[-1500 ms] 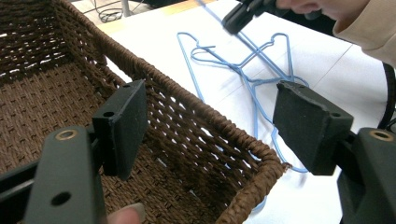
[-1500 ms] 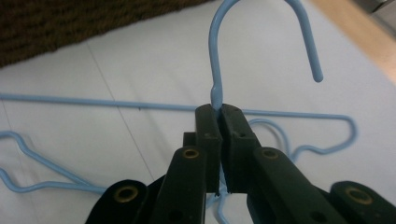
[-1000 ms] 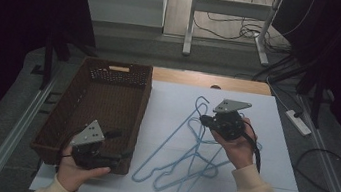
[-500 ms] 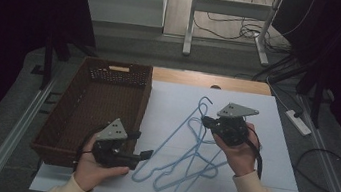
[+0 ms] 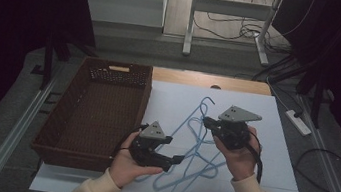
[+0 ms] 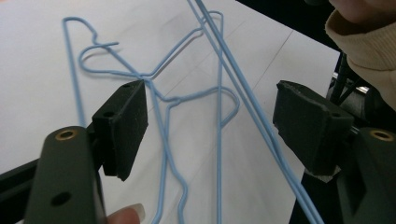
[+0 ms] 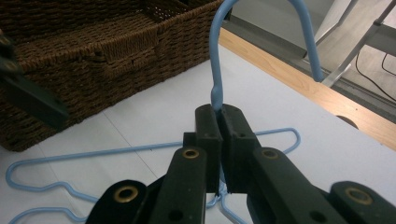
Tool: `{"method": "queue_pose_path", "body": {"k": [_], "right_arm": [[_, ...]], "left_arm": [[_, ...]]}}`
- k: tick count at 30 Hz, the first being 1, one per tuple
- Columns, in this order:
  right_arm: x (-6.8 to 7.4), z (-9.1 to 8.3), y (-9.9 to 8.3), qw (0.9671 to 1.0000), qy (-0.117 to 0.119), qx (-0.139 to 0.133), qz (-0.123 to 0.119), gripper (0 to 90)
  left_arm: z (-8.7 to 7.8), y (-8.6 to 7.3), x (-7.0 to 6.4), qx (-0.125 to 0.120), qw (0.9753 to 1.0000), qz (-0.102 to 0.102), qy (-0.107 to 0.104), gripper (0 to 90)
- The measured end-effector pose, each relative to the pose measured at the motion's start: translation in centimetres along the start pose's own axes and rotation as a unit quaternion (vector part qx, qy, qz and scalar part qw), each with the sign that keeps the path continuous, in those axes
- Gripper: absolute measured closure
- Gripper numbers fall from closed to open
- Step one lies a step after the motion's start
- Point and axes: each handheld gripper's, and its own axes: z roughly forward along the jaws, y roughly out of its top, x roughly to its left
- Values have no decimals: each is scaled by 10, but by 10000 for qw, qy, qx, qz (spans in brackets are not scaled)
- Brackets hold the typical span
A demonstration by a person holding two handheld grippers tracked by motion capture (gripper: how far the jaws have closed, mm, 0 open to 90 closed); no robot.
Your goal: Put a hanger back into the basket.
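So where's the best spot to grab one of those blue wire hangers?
Probably the neck just under the hook, as the right gripper does on the held hanger: that stem is straight and stands clear above the tangled wires.

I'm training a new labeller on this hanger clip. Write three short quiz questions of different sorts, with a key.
1. True or false: the right gripper is shut on the neck of a blue hanger.
2. The left gripper is: A) open above the hangers, B) shut on a hanger, C) inside the basket.
3. What stands at the left of the white sheet?

Key: 1 true. 2 A. 3 the brown wicker basket.
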Motion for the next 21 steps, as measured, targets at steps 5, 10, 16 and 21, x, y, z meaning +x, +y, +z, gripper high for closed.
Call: {"method": "queue_pose_path", "body": {"k": [5,10,16,21], "right_arm": [[3,0,0,10000,-53,-54,0,871],[8,3,-1,9999,-82,-65,-21,871],[13,2,0,9999,-75,-131,-65,870],[15,2,0,9997,-99,-173,-113,870]], "left_arm": [[21,5,-4,21,9999,39,-93,281],[32,6,-5,74,9999,88,-24,316],[43,4,2,253,9994,-102,-227,516],[44,3,6,363,9980,-210,-476,766]]}}
